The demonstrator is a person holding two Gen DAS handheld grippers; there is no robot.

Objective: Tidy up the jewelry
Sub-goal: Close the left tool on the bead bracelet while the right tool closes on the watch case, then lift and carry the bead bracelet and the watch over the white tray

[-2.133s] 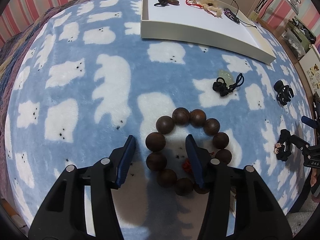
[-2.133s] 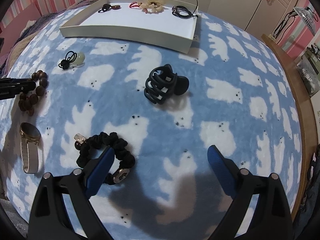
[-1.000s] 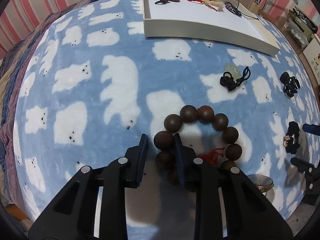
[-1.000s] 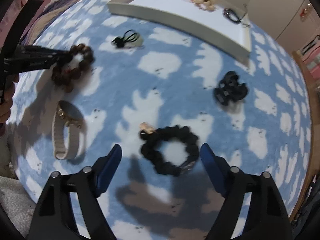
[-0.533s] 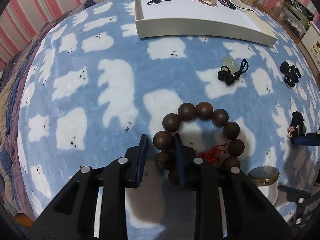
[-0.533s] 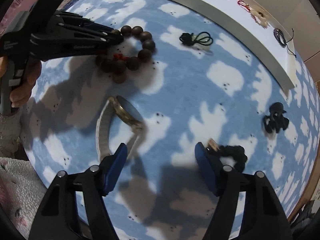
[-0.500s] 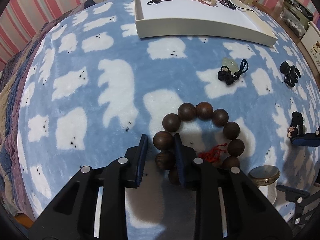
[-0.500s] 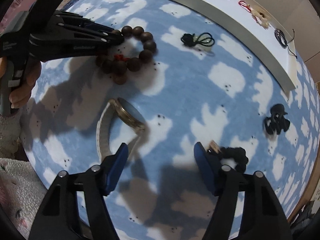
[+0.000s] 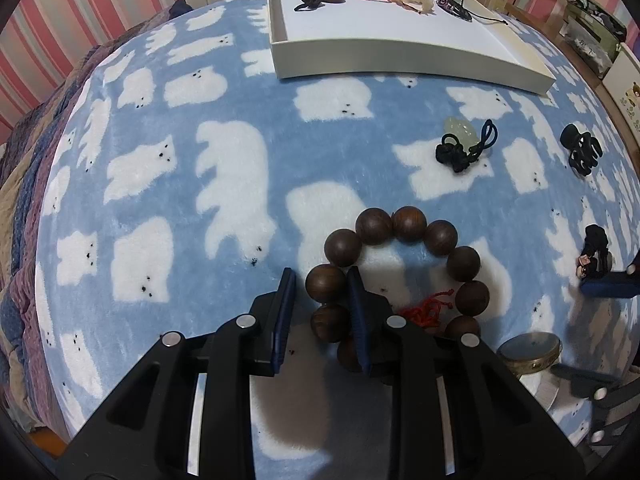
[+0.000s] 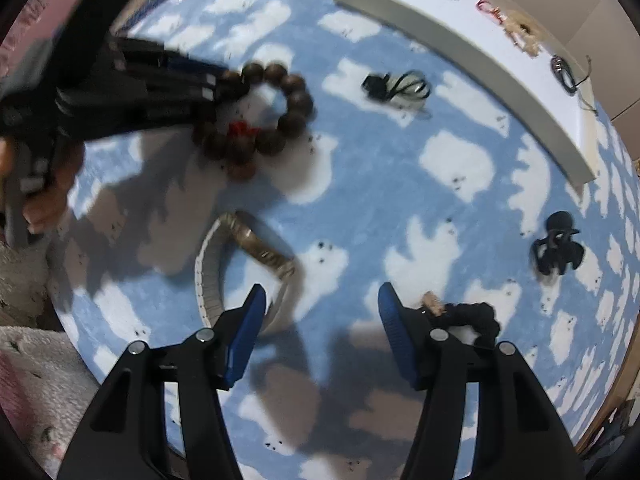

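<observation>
- Beside the bead bracelet [image 9: 404, 272], the right gripper [image 10: 320, 312] now hangs over the watch [image 10: 244, 256]; a second ago it stood over the black scrunchie [image 10: 472, 320], which now lies just past its right-hand finger.
- Its jaws are closing and have narrowed since then; one watch strap runs up between them, no pad pressing on it.
- The left gripper [image 9: 320, 292] has kept its place on the bracelet, blue pads clamped on one dark bead at the ring's near left side, the same narrow grip as before.
- The bracelet lies on a blue blanket [image 9: 240, 120] with white bears; its red knot [image 9: 426, 310] sits inside the ring.
- Beyond the bracelet lie a black cord with a pale stone [image 9: 464, 144], a black claw clip [image 9: 582, 150] and, farthest, a white tray [image 9: 400, 56] holding a few small pieces.
- Pink striped walls [image 9: 80, 8] stand behind the blanket.
- Both grippers point steeply down; a hand [image 10: 48, 188] grips the left one's handle.
</observation>
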